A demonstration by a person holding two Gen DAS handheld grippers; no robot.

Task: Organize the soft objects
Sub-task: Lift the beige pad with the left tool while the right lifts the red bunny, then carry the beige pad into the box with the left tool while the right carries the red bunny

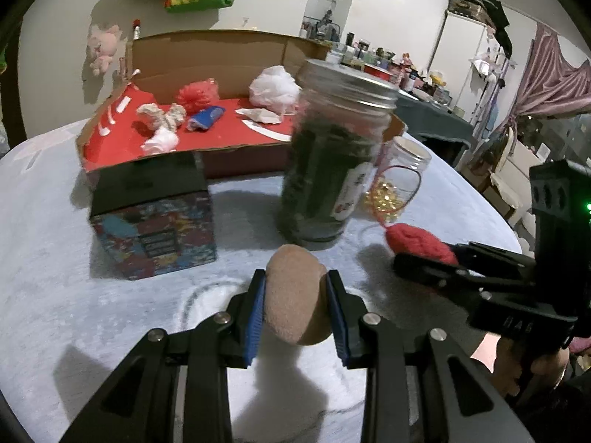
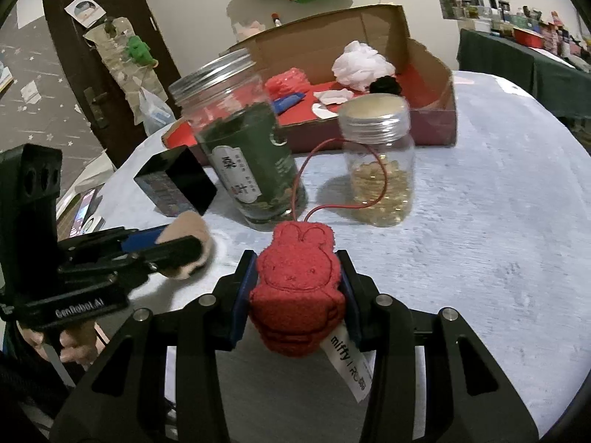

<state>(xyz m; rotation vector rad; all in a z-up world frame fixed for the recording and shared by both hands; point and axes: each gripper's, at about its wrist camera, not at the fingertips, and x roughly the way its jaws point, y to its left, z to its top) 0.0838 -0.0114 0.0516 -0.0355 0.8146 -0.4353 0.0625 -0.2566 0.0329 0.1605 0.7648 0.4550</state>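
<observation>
Right now my left gripper [image 1: 297,310] is clamped on a tan soft pad [image 1: 295,295], its blue pads pressing the two sides, above the pale tablecloth [image 1: 55,240]. My right gripper [image 2: 297,291] is closed on a red plush rabbit [image 2: 297,288]; a white label [image 2: 349,365] hangs from under it, and a thin red cord [image 2: 332,173] loops from its top toward the jars. In the left wrist view I see the right gripper from the side, and in the right wrist view the left one, each with its soft thing between the fingers.

Just behind the tan pad stands a tall jar with dark green leaves [image 1: 328,162] and a metal lid. Beside it is a smaller clear jar with golden beads [image 2: 380,170]. To the left of the green jar a small box with a black top [image 1: 155,221] sits on the cloth.

Farther back lies an open cardboard box with red lining [image 1: 221,129]. Inside it rest a white mesh puff [image 1: 275,88], a red mesh puff [image 1: 197,94], a blue packet [image 1: 205,118] and some white crumpled pieces [image 1: 162,118]. On the wall behind hangs a pink plush [image 1: 103,48].
</observation>
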